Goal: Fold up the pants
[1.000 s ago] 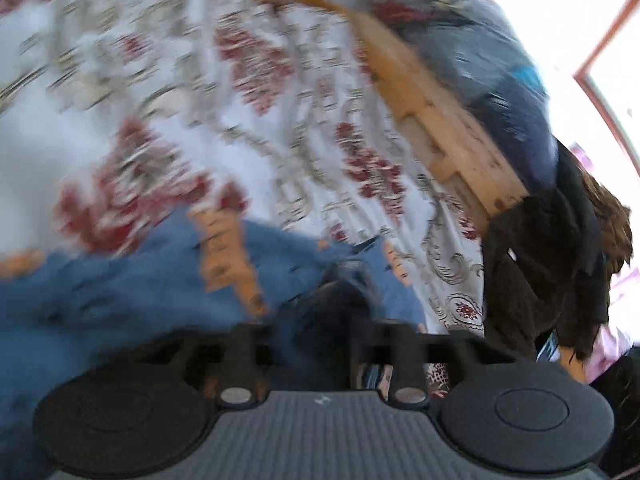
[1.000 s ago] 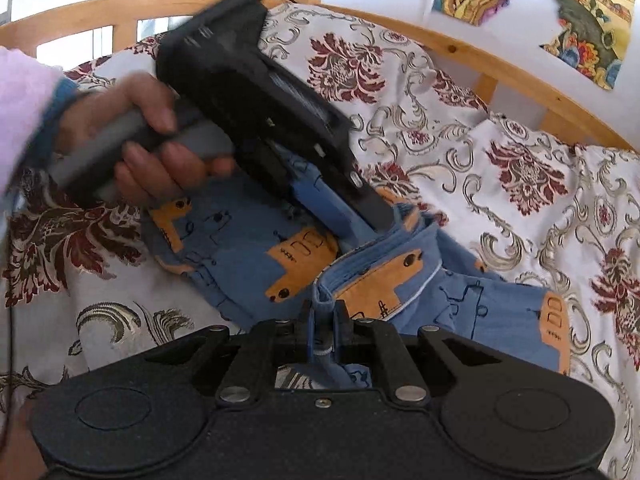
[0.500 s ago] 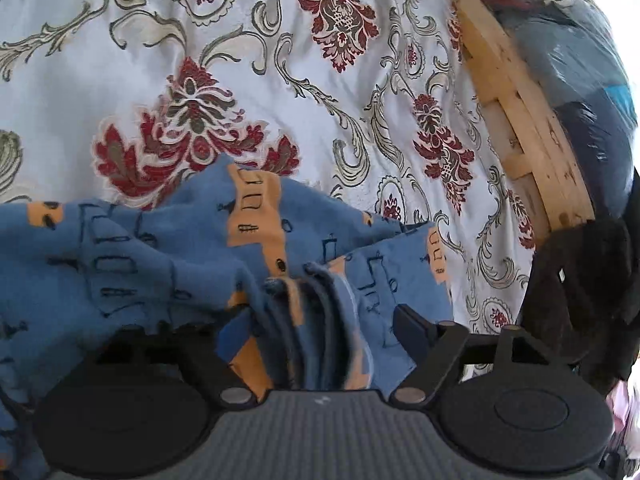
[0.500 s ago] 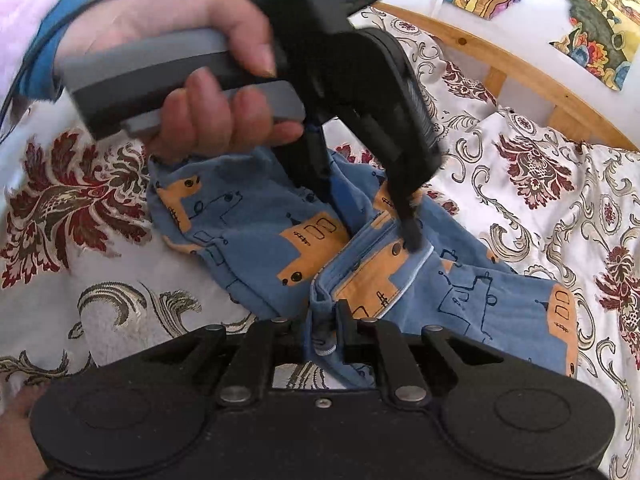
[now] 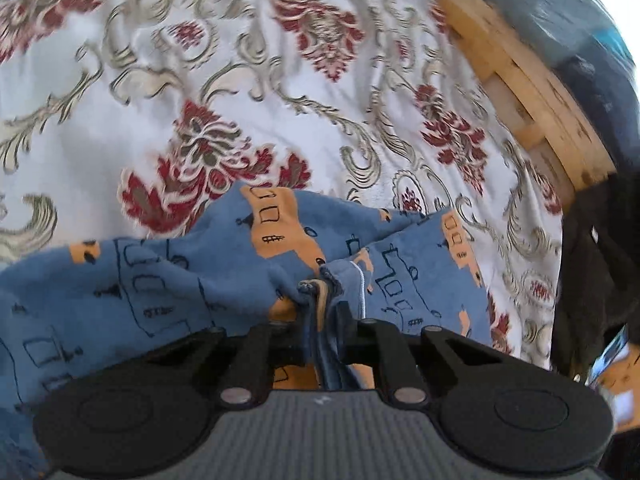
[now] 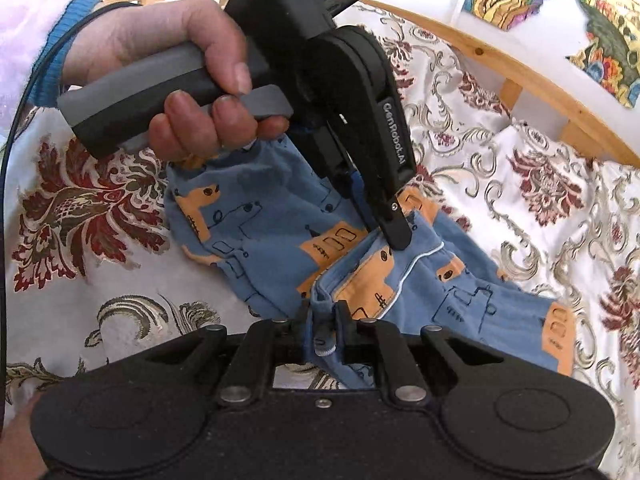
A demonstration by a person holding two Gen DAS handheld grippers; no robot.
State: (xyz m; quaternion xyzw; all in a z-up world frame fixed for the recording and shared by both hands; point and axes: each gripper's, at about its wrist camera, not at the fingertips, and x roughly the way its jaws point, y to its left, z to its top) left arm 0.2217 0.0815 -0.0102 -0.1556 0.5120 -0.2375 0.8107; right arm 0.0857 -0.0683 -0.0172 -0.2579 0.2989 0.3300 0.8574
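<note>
We saw left gripper [image 5: 322, 312] jaws just closing, nipping bunched waistband of blue pants [image 5: 168, 280]. Right gripper [image 6: 323, 320] jaws nearly together, pinching another hem fold. Pants lay crumpled on floral bedspread [image 5: 248, 92]. Hand [image 6: 176, 80] gripped left tool's grey handle. Wooden bed frame [image 6: 532, 80] ran behind.

pants [image 6: 280, 240] | blue, orange vehicle print | crumpled, bunched at waistband | lying on floral bedspread [image 6: 520, 208]

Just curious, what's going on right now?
Left gripper just closed on the pants. Right gripper clamps them too. Nothing in the way.
</note>
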